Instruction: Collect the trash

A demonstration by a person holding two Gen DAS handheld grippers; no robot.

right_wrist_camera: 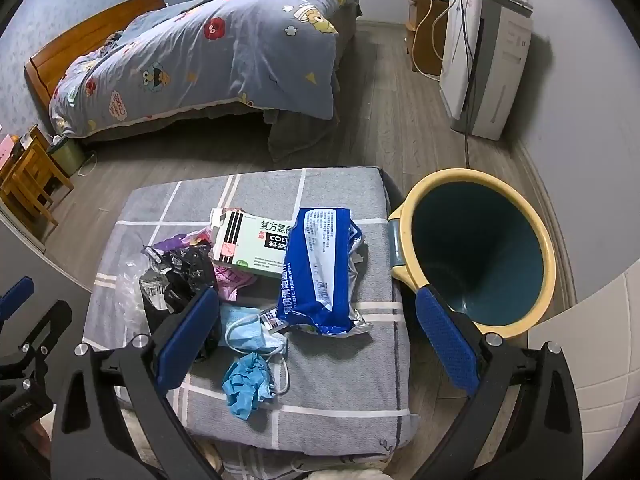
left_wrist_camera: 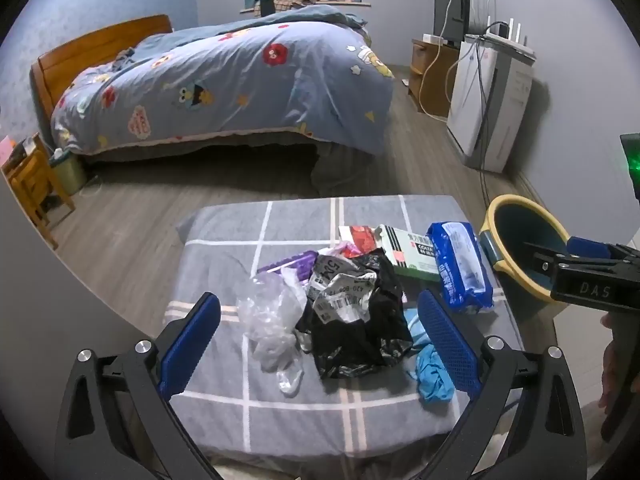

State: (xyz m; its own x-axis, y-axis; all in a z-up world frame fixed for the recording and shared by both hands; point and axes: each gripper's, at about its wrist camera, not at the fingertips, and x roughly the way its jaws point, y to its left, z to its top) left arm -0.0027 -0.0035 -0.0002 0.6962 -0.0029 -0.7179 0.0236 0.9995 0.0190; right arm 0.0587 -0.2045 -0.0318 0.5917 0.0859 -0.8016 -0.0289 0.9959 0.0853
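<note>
Both sets of jaws hang released, grasping nothing. Near the cushion's (right_wrist_camera: 340, 380) right edge beside the bin (right_wrist_camera: 550, 256), the wet-wipes pack (right_wrist_camera: 320, 264) looks light, crinkly, slippery; pinch across its flattened middle.

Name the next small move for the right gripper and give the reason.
Probably lower the right gripper onto the blue wipes pack: its jaws stand open and empty, the pack lies just ahead on the cushion, nearest the bin.
</note>
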